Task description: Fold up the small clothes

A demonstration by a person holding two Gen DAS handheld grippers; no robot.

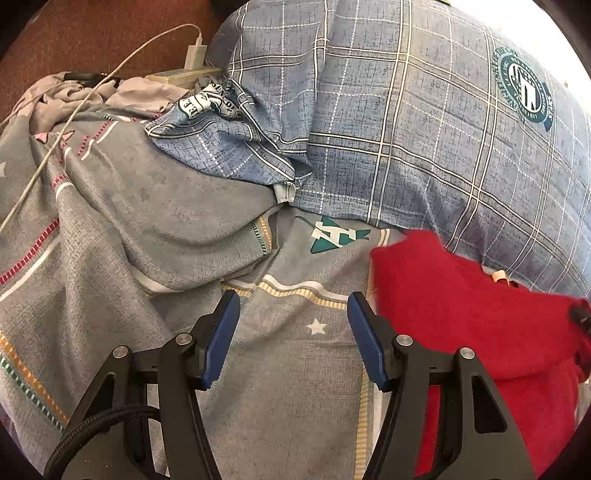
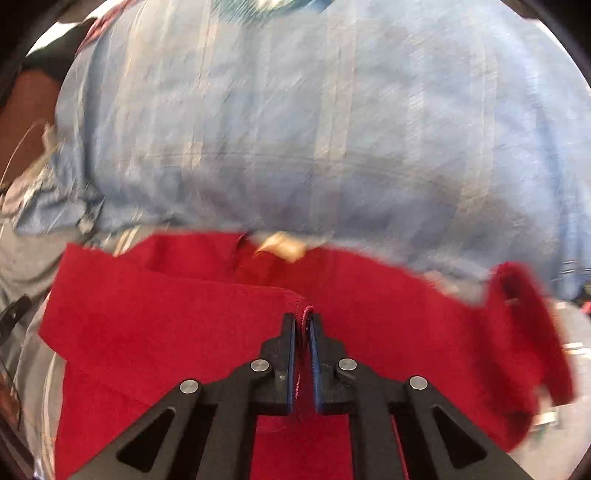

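Observation:
A small red garment (image 1: 476, 317) lies on the grey patterned bedsheet (image 1: 288, 369), to the right of my left gripper (image 1: 293, 306). The left gripper is open and empty, its blue pads over bare sheet; the right pad is close to the garment's left edge. In the right wrist view my right gripper (image 2: 304, 317) is shut on a folded edge of the red garment (image 2: 166, 325), with the hem pinched between the pads. The garment spreads left and right under the gripper. This view is blurred by motion.
A blue plaid pillow or quilt (image 1: 424, 122) rises just behind the garment. A white charger and cable (image 1: 195, 55) and a rumpled pale cloth (image 1: 66, 99) lie at the far left. A brown surface (image 1: 92, 33) is beyond the bed.

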